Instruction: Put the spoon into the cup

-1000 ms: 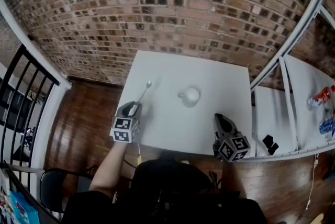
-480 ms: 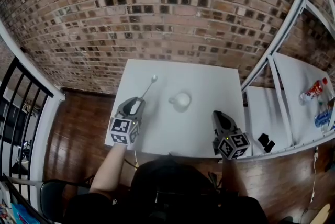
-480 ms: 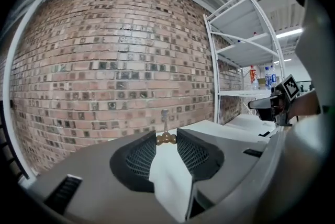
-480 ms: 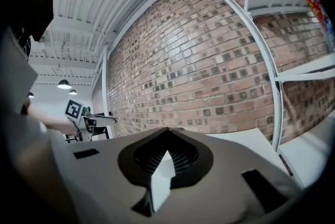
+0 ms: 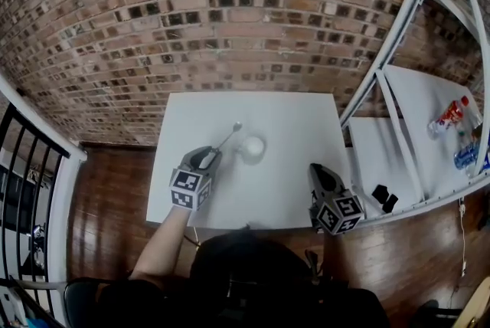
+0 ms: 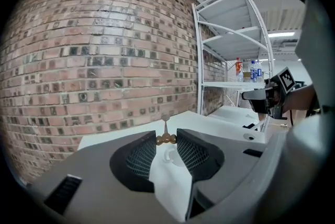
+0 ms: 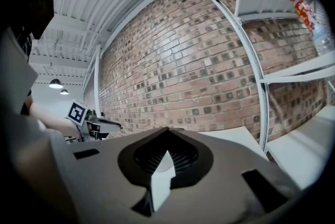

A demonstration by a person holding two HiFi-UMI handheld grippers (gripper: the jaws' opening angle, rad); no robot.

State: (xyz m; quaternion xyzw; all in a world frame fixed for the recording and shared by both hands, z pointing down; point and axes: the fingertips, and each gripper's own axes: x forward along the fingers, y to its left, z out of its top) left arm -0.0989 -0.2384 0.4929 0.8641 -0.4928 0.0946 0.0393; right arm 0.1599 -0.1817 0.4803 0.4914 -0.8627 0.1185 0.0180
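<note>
Carry step: left hand-held gripper (image 5: 207,157) clamped on spoon (image 5: 230,136) handle, bowl near cup (image 5: 253,148), frame centre. Right hand-held gripper (image 5: 322,178) closed, empty. Next: lift over rim, release.

A white square table (image 5: 295,123) has its far edge close by the brick wall (image 5: 230,12). A white cup (image 5: 253,148) stands on it near the middle, slightly nearer the left edge.

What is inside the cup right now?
Nothing shows inside the cup: from above it looks plain white. The spoon is outside it, clamped in the left hand-held gripper. The cup's bottom is too small to judge.
</note>
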